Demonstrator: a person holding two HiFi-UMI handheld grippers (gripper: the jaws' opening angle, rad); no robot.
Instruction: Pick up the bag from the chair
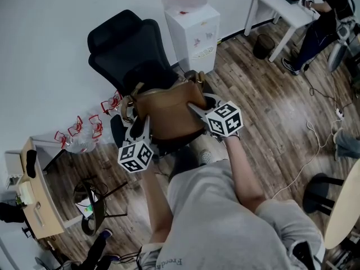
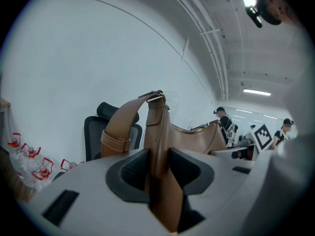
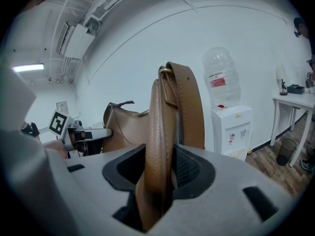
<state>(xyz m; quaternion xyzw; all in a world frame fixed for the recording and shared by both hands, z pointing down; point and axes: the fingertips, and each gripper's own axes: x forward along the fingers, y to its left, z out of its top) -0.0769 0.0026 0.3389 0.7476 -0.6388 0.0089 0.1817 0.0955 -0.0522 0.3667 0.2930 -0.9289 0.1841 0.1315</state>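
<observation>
Bag: the brown leather bag (image 1: 169, 114) is at the centre of the frame, over the seat of the black chair (image 1: 126, 49). No view shows whether its base is clear of the seat.
Left gripper: the left gripper (image 1: 136, 127) has its fingers narrow, pinched on the leather where the strap (image 2: 120, 127) joins the bag's left end. The leather stands upright between them.
Right gripper: the right gripper (image 1: 197, 110) has its fingers narrow, clamped on a fold of leather and strap at the bag's right end.
Slip risk: both grips are on thin, smooth leather edges. The bag's weight could likely pull an edge down through the fingers if the lift is jerked.
Tilt risk: if one end is raised faster than the other, the bag would tip and its open top could spill anything inside.
Snag risk: the loose strap loop could catch on the chair's backrest or arm as the bag comes away.
Chair risk: if the base drags on the seat, the chair may turn or shift.
Nearby things: the water dispenser (image 1: 193, 35) stands just behind the chair at upper centre, and the water bottles (image 1: 79, 136) are at left. A wide swing could reach them.
</observation>
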